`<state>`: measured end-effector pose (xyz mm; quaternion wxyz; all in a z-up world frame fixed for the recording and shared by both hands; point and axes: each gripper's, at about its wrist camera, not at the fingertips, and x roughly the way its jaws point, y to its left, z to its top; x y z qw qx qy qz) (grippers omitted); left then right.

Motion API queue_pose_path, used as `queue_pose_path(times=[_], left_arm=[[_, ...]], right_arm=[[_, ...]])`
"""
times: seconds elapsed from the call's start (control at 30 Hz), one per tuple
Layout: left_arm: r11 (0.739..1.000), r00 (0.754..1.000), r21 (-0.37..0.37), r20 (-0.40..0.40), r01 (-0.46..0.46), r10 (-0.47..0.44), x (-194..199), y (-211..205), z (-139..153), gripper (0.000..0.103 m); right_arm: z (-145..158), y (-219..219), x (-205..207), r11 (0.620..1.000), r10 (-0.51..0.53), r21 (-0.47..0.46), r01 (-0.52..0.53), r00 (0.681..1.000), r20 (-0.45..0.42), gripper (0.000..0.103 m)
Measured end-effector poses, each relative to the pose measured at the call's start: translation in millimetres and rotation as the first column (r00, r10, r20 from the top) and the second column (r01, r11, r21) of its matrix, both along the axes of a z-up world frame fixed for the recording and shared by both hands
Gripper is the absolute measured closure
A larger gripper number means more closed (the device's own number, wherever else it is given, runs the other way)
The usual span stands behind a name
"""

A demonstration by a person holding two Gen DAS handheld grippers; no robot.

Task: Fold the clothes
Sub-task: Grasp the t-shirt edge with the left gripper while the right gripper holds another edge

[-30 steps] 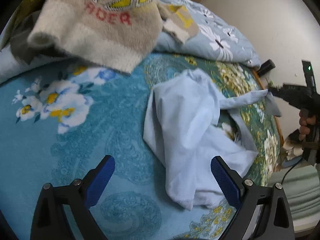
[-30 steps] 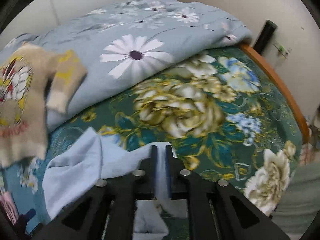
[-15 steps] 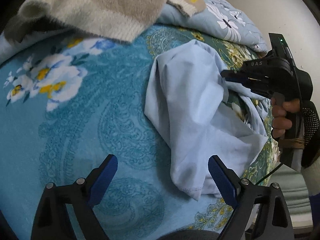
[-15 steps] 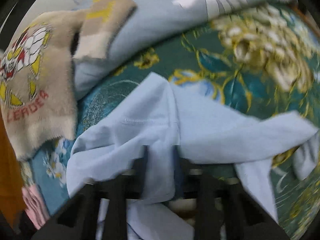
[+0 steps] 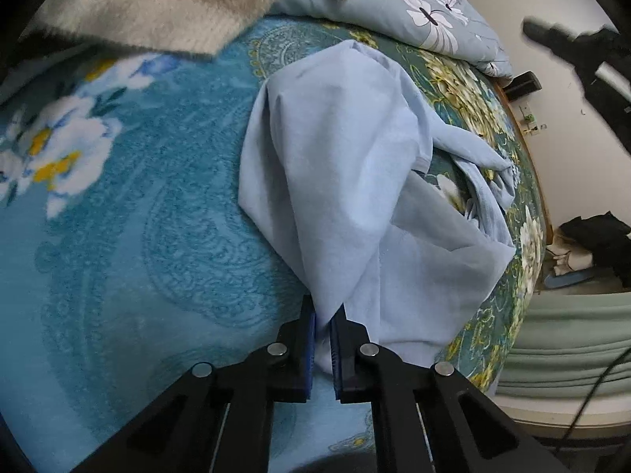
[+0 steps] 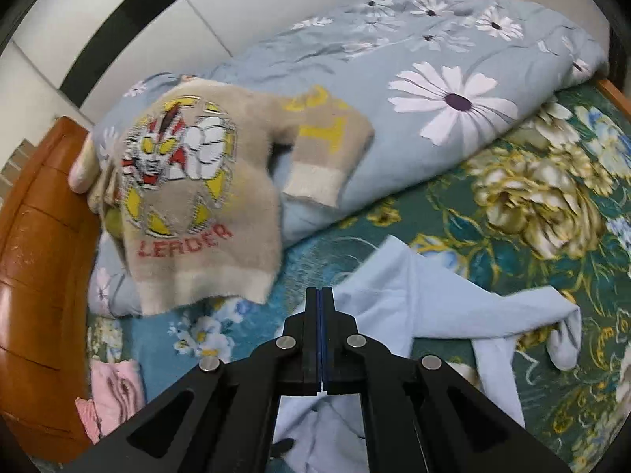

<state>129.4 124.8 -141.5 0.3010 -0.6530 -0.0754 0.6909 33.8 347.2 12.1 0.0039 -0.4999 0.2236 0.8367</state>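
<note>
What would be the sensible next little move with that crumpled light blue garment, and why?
Probably draw the left gripper back toward the near edge of the bed to pull the cloth flat. It is shut on a fold of the light blue garment, which lies bunched and twisted. The right gripper is shut with nothing between its fingers, so it cannot help yet.

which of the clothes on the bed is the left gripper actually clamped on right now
The plain light blue garment, crumpled on the teal floral bedspread. The left gripper pinches its lower fold. The beige LEADER sweater lies untouched against the daisy quilt.
</note>
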Motion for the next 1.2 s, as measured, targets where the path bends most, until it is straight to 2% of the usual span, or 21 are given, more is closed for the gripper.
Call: queue_pose_path(times=[0.17, 0.23, 0.3, 0.33, 0.4, 0.47, 0.57, 0.67, 0.7, 0.73, 0.77, 0.8, 0.9, 1.0, 1.07, 1.13, 1.2], left_arm=[[1.0, 1.0, -0.001, 0.02, -0.008, 0.008, 7.7, -5.6, 1.1, 0.092], [1.0, 0.999, -0.002, 0.032, -0.011, 0.011, 10.9, -7.5, 0.8, 0.078], [1.0, 0.999, -0.003, 0.043, -0.015, 0.015, 14.1, -8.7, 0.6, 0.039], [1.0, 0.999, 0.006, 0.047, -0.014, 0.013, 15.4, -3.9, 0.9, 0.034], [1.0, 0.998, 0.014, 0.052, 0.019, -0.019, 17.6, 7.8, -0.2, 0.034], [0.996, 0.996, -0.064, 0.062, 0.068, -0.064, 16.2, 23.2, -9.4, 0.034], [0.984, 0.99, -0.135, 0.093, 0.114, -0.102, 12.4, 37.9, -23.2, 0.034], [0.983, 0.99, -0.138, 0.084, 0.123, -0.113, 10.4, 41.3, -21.5, 0.035], [0.983, 0.99, -0.138, 0.083, 0.123, -0.112, 9.8, 41.4, -21.0, 0.041], [0.983, 0.991, -0.14, 0.078, 0.119, -0.109, 9.3, 40.3, -20.2, 0.049], [0.983, 0.992, -0.142, 0.074, 0.115, -0.105, 8.7, 39.1, -19.3, 0.07], [0.984, 0.992, -0.139, 0.076, 0.109, -0.099, 7.8, 36.8, -18.0, 0.085], [0.985, 0.994, -0.14, 0.029, 0.105, -0.102, 8.7, 30.9, -3.9, 0.091], [0.982, 0.989, -0.145, -0.07, 0.123, -0.134, 14.1, 25.9, 25.0, 0.093], [0.984, 0.982, -0.139, -0.138, 0.113, -0.132, 12.4, 18.9, 51.1, 0.093], [0.986, 0.966, -0.133, -0.227, 0.097, -0.125, 10.6, 9.8, 83.0, 0.094], [0.988, 0.939, -0.128, -0.321, 0.082, -0.119, 9.2, 2.7, 116.8, 0.095]], right_arm=[[-41.7, 15.7, 3.4, 0.999, -0.033, 0.012, 0.032, 0.996, 0.088, 0.103], [-58.4, 22.0, 4.8, 0.999, -0.046, 0.017, 0.045, 0.991, 0.122, 0.103], [-75.1, 28.2, 6.1, 0.998, -0.06, 0.023, 0.057, 0.986, 0.157, 0.102], [-83.5, 31.4, 6.8, 0.998, -0.067, 0.026, 0.063, 0.982, 0.174, 0.1], [-99.9, 37.4, 7.8, 0.997, -0.08, 0.03, 0.075, 0.975, 0.207, 0.087], [-114.5, 41.1, 5.6, 0.996, -0.088, 0.013, 0.088, 0.97, 0.227, 0.081], [-134.6, 44.5, 1.4, 0.994, -0.098, -0.012, 0.104, 0.961, 0.258, 0.081], [-143.6, 42.1, -2.2, 0.994, -0.092, -0.032, 0.105, 0.957, 0.275, 0.081], [-144.5, 41.0, -2.8, 0.994, -0.091, -0.036, 0.105, 0.957, 0.276, 0.084], [-144.5, 40.0, -3.1, 0.994, -0.089, -0.041, 0.104, 0.957, 0.275, 0.093], [-141.3, 39.4, -2.7, 0.993, -0.087, -0.052, 0.105, 0.959, 0.268, 0.101], [-136.8, 38.8, -2.2, 0.992, -0.084, -0.065, 0.104, 0.963, 0.257, 0.101], [-106.5, 36.4, 1.9, 0.989, -0.063, -0.121, 0.085, 0.982, 0.175, 0.102], [-55.9, 35.6, 8.3, 0.986, -0.067, -0.151, 0.075, 0.996, 0.058, 0.102], [-10.4, 35.6, 17.3, 0.983, -0.078, -0.168, 0.07, 0.996, -0.04, 0.102], [29.8, 30.8, 24.1, 0.983, -0.085, -0.17, 0.064, 0.989, -0.12, 0.102], [74.5, 27.0, 34.7, 0.984, -0.092, -0.168, 0.057, 0.973, -0.21, 0.102]])
